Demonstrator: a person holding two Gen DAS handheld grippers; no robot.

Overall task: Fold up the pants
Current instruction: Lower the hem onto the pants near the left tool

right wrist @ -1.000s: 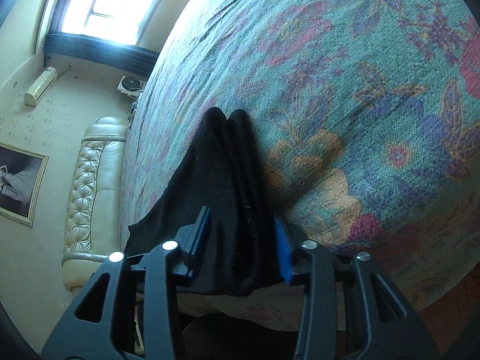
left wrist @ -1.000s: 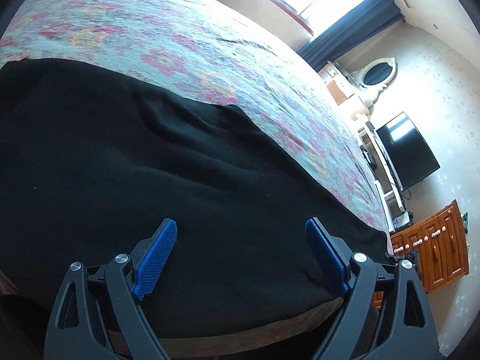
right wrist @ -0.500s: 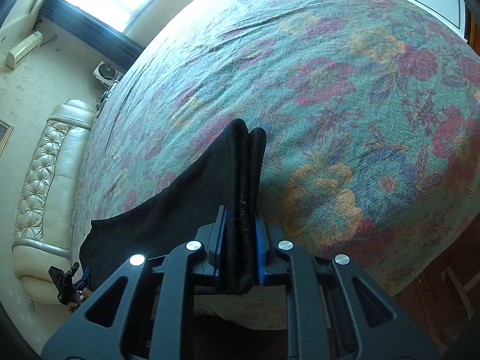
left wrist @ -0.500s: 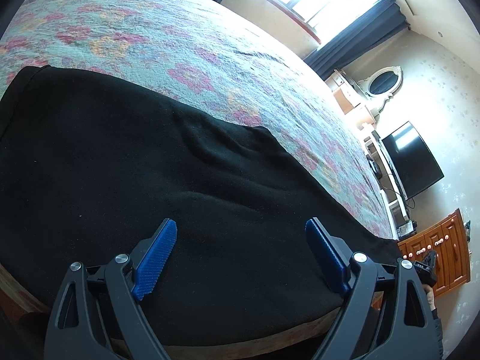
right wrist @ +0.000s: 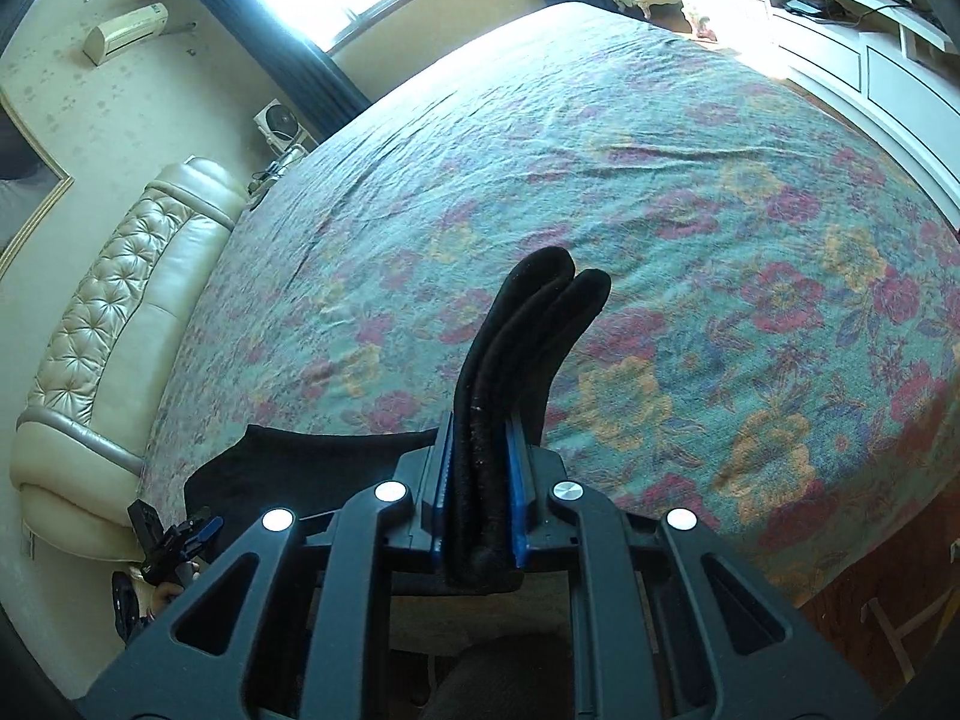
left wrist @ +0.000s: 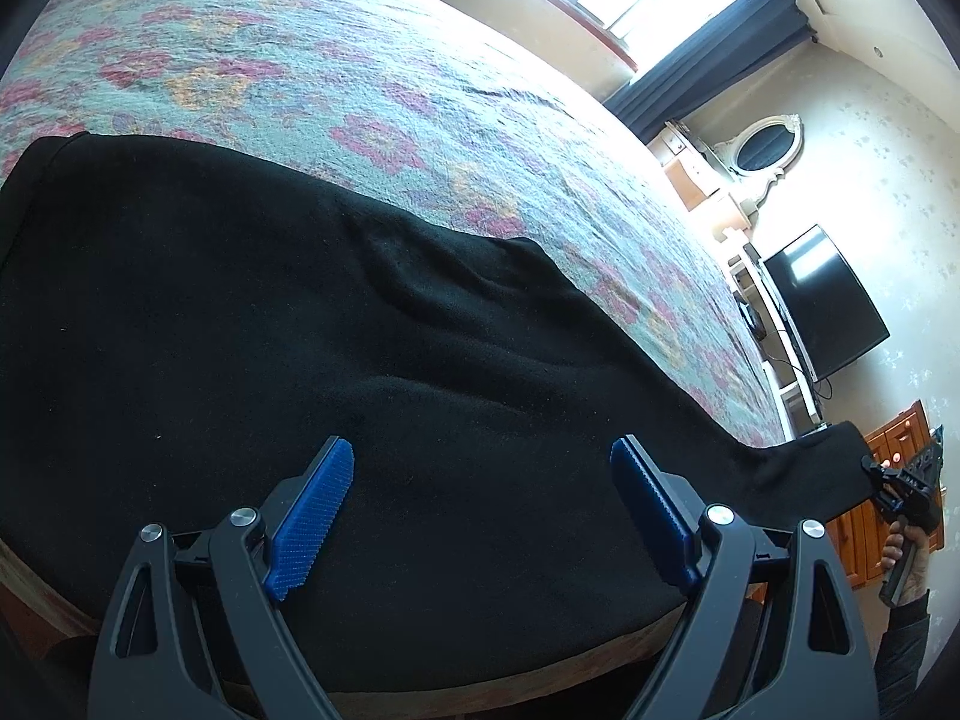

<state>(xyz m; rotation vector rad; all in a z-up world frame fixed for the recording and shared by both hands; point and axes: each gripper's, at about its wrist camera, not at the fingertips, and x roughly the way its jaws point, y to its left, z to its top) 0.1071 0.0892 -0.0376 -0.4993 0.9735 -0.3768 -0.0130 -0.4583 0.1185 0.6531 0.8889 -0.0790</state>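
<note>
Black pants [left wrist: 300,324] lie spread along the near edge of a bed with a floral cover [left wrist: 336,60]. My left gripper [left wrist: 480,510] is open and empty, hovering just above the wide part of the pants. My right gripper [right wrist: 477,510] is shut on the doubled leg ends of the pants [right wrist: 528,336] and holds them lifted above the bed. In the left wrist view the right gripper [left wrist: 900,492] shows at the far right, with the pant leg stretched up to it. In the right wrist view the left gripper [right wrist: 174,540] shows small at the lower left.
A padded cream headboard [right wrist: 114,324] stands at the bed's left end. A TV [left wrist: 822,306], a white shelf unit [right wrist: 870,30] and an orange wooden dresser [left wrist: 876,534] stand past the other end. The windows with dark curtains [left wrist: 708,42] are on the far side.
My right gripper closed on the leg ends and lifted them off the bed. The left gripper stayed open and drew back a little, so more of the pants shows.
</note>
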